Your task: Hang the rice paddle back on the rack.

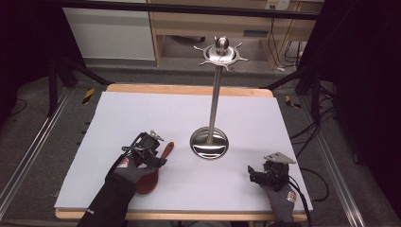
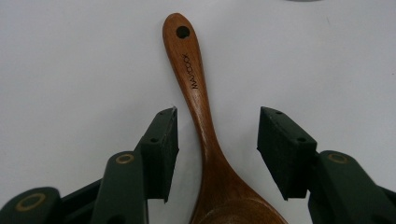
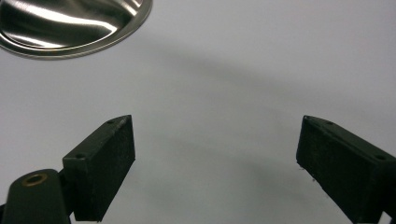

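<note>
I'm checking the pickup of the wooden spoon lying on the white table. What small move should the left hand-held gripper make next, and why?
Probably close the left hand-held gripper on the wooden spoon. Its jaws stand on either side of the neck just above the bowl, with a gap on each side, so nothing grips yet. The spoon lies flat on the table.

Even overhead light, dark blurry surroundings, glare on the steel base [image 3: 70, 28], soft shadows.

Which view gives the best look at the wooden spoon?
The left gripper view: the wooden spoon lies between the open jaws, handle, hanging hole and printed lettering sharp, neither pad touching it. The high view shows it small, its bowl partly hidden under the left gripper.
</note>
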